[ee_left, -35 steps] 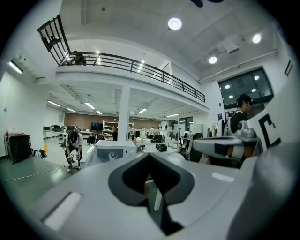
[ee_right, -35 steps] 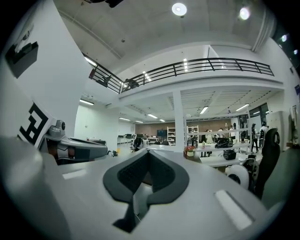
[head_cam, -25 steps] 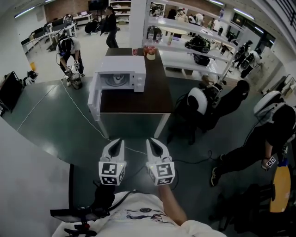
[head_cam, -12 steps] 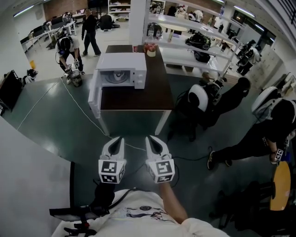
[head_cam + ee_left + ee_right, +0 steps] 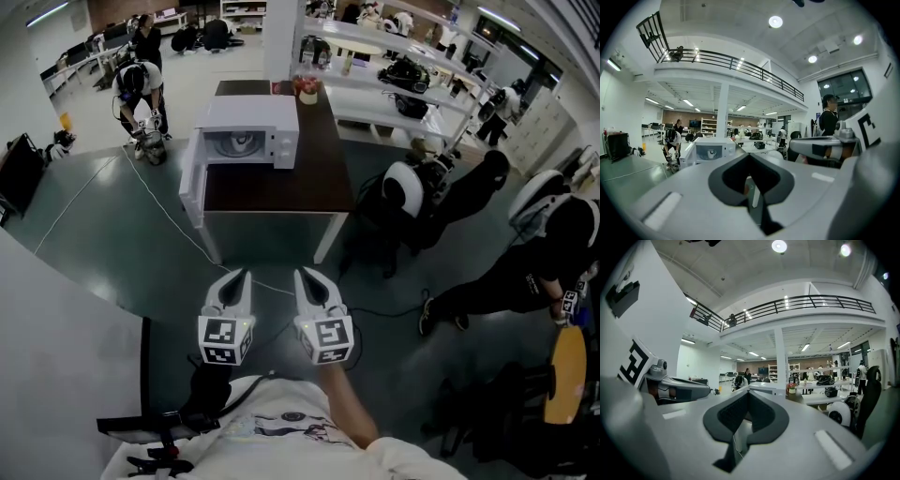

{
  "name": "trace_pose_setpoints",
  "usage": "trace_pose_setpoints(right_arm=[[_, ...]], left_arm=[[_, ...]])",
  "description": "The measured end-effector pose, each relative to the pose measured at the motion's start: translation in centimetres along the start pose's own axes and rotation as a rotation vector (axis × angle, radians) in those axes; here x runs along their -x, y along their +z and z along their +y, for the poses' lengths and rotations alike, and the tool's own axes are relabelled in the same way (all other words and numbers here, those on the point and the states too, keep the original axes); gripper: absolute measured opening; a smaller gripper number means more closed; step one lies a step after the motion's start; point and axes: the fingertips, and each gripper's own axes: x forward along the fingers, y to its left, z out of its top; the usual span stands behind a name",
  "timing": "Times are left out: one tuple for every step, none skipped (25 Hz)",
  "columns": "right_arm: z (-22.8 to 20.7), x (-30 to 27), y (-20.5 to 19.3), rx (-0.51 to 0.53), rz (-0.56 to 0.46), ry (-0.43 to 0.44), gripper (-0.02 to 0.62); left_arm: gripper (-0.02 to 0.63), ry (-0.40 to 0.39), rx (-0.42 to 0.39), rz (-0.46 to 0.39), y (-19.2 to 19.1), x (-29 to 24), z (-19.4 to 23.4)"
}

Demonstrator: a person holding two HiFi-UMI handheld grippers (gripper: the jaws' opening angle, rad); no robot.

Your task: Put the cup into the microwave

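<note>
A white microwave [image 5: 246,131] stands on a dark brown table [image 5: 281,192] well ahead of me, its door [image 5: 191,186] swung open to the left. At the table's far end sits a small white cup [image 5: 307,96] with something red in it; the right gripper view shows this cup [image 5: 791,389] far off. My left gripper [image 5: 244,275] and right gripper [image 5: 301,275] hang side by side over the floor, short of the table, both shut and empty. The left gripper view looks past the shut left gripper [image 5: 749,157] at the microwave [image 5: 712,151].
Dark chairs [image 5: 412,202] and a seated person [image 5: 525,272] crowd the floor right of the table. A white cable [image 5: 159,211] runs across the green floor to the left. White shelving [image 5: 375,56] stands behind the table, and people work at the back left.
Both grippers stay shut in about the same place. The table and microwave sit slightly higher in the head view. A person at the back has walked to the left.
</note>
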Motion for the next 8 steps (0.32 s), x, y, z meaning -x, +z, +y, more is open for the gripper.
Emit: trace_pose_setpoints(right_arm=[[-0.03, 0.06, -0.17, -0.001, 0.003, -0.001, -0.002], [-0.04, 0.09, -0.33, -0.003, 0.005, -0.001, -0.002], [-0.02, 0.1, -0.45, -0.004, 0.007, -0.001, -0.002], [-0.02, 0.11, -0.55, -0.005, 0.01, -0.002, -0.002], [-0.04, 0.12, -0.62, -0.005, 0.013, -0.003, -0.002], [-0.06, 0.14, -0.63, -0.005, 0.015, -0.004, -0.002], [-0.07, 0.16, -0.61, -0.005, 0.016, -0.005, -0.002], [-0.09, 0.18, -0.56, -0.004, 0.017, -0.006, -0.002]], left_arm=[[-0.002, 0.0, 0.001, 0.0, -0.08, 0.04, -0.02], [-0.002, 0.0, 0.002, 0.0, -0.14, 0.07, -0.02], [-0.002, 0.001, 0.004, -0.001, -0.17, 0.1, 0.0], [-0.002, 0.0, 0.005, -0.002, -0.16, 0.12, 0.01], [-0.002, -0.001, 0.005, -0.002, -0.11, 0.14, -0.01], [-0.002, -0.002, 0.005, -0.003, -0.06, 0.16, -0.04], [-0.002, -0.003, 0.006, -0.003, 0.0, 0.18, -0.07], [-0.002, -0.004, 0.006, -0.003, 0.06, 0.2, -0.11]])
